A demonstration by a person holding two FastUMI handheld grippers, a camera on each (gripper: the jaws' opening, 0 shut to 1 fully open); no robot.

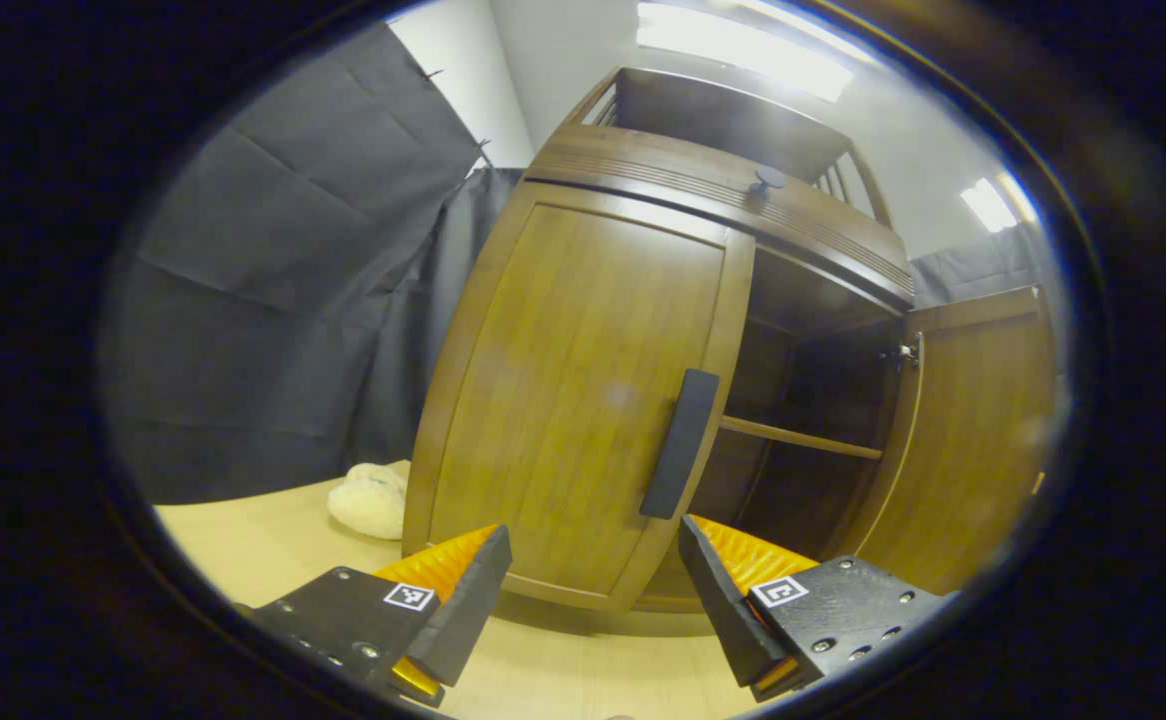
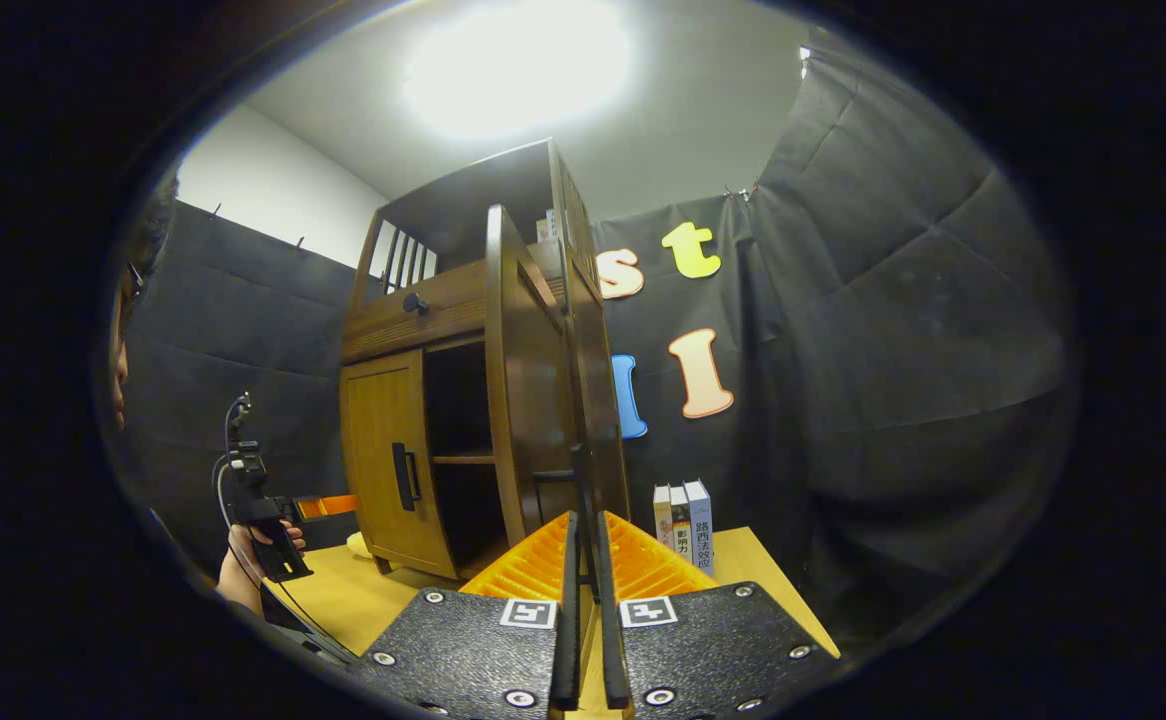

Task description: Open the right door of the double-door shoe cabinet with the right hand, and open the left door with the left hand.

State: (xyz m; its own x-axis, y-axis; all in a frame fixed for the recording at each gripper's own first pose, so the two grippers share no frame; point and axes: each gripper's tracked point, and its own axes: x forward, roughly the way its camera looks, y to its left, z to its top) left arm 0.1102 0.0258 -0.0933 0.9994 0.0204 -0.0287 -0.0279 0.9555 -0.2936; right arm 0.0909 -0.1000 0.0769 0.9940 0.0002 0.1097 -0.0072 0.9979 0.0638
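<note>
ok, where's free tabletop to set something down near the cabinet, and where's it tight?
Free: the light wooden tabletop left of the cream plush toy, and the strip in front of the closed left door. Tight: the corner between the brown wooden cabinet and the three upright books, where the right tool grips the open right door's handle.

At the lower left of your left gripper view, a pale fluffy plush toy [image 1: 370, 499] lies on the light wooden tabletop [image 1: 243, 540]. In your right gripper view, low and just right of centre, three books [image 2: 685, 525] stand upright together on that tabletop.
</note>
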